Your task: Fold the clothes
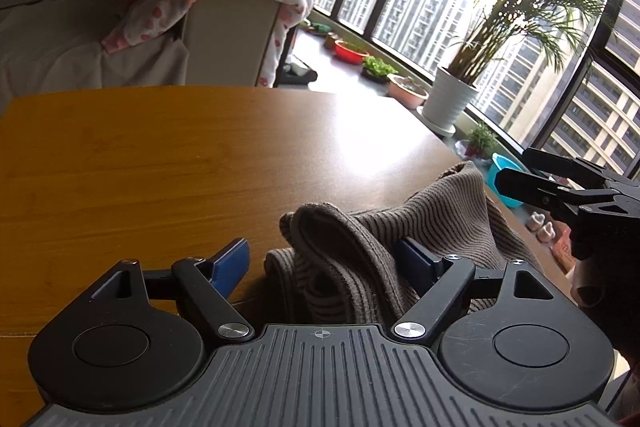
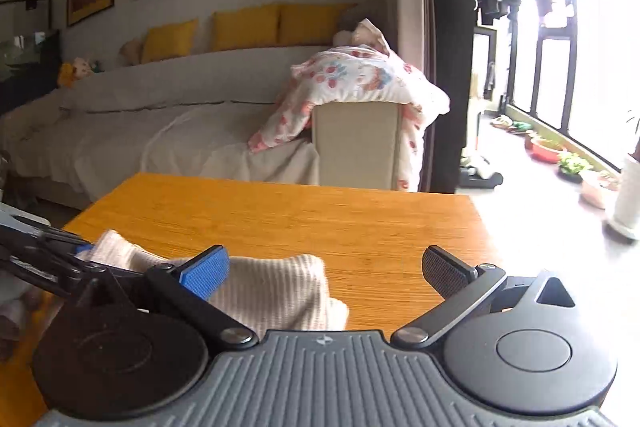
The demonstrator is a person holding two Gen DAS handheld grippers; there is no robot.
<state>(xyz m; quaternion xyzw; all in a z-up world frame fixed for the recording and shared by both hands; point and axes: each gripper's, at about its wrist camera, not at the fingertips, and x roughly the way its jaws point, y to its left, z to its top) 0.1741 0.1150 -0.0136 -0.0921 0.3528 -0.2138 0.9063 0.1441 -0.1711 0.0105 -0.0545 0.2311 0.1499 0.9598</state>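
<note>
Garment under inspection: a ribbed beige knit sweater (image 1: 400,227), bunched on the near part of the orange wooden table (image 1: 140,167). The left gripper (image 1: 324,263) stands open, a fold between its blue pads but unpressed. The right gripper (image 2: 332,267) is spread wide, holding nothing. Only the left view shows the potted palm (image 1: 452,99) (window side); only the right shows yellow cushions (image 2: 244,27).

Brown-striped ribbed garment (image 1: 420,227), amber wooden table (image 1: 160,167), blue-padded black tongs (image 1: 324,259).
</note>
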